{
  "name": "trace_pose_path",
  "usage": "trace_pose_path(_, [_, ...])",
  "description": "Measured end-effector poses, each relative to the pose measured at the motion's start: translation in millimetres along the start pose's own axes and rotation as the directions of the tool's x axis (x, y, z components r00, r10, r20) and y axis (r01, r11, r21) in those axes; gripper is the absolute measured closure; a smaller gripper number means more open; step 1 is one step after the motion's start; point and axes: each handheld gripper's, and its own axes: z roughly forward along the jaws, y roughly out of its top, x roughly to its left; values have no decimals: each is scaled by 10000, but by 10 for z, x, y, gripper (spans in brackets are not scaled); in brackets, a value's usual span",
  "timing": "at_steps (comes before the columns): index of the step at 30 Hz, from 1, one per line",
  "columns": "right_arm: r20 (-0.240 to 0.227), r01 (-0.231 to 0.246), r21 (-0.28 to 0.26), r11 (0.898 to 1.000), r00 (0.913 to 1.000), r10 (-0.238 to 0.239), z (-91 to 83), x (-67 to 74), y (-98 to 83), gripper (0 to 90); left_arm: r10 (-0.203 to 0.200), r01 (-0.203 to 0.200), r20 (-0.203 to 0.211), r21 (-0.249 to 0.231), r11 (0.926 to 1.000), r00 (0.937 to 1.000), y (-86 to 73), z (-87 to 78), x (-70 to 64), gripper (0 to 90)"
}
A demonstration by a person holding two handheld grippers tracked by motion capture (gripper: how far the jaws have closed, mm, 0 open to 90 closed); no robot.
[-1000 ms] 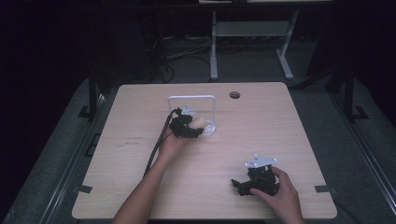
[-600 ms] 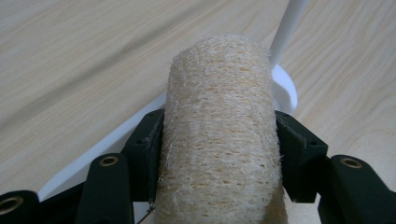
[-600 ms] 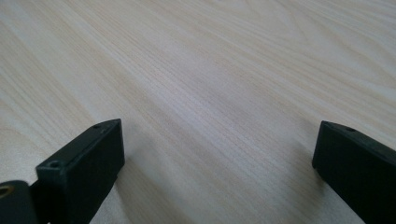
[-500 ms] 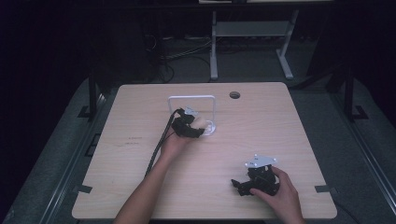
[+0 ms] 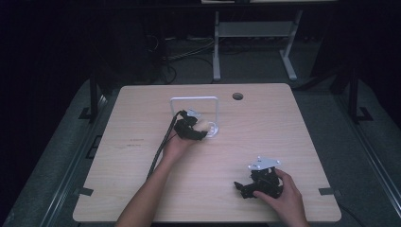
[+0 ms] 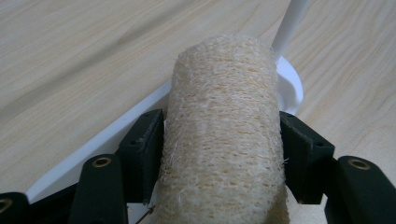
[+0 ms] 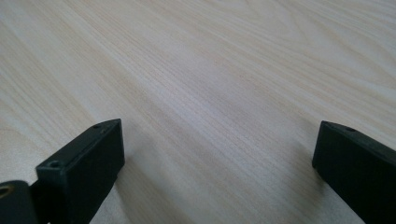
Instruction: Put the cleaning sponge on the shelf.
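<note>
Left gripper (image 5: 204,134) has the loofah (image 6: 224,140) between its jaws, pads at both sides; jaws have just been opening, so grip looks loose. White stand (image 5: 194,99) sits just beyond the jaws, base (image 6: 289,84) under the loofah. Right gripper (image 7: 219,154) jaws spread wide over bare tabletop (image 7: 210,70).

High view: fixed camera above the person's side, facing forward and down over the whole table (image 5: 142,189). Left gripper view: close range, along the jaws of the left gripper (image 5: 204,134) onto a loofah roll (image 6: 224,140) toward 12 o'clock. Right gripper view: low, close to the tabletop. All views share the wooden surface.
</note>
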Motion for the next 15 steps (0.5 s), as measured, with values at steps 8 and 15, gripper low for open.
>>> trace_pose_path(8, [0, -1, -1, 10000, 10000, 1, 0, 0, 0, 18, -42, 41, -62, -191, 9998, 10000, 28, -94, -17, 310])
trace_pose_path(15, [2, 0, -1, 10000, 10000, 0, 0, 0, 0, 19, 17, -16, 20, -605, 9982, 10000, 57, -316, -28, 330])
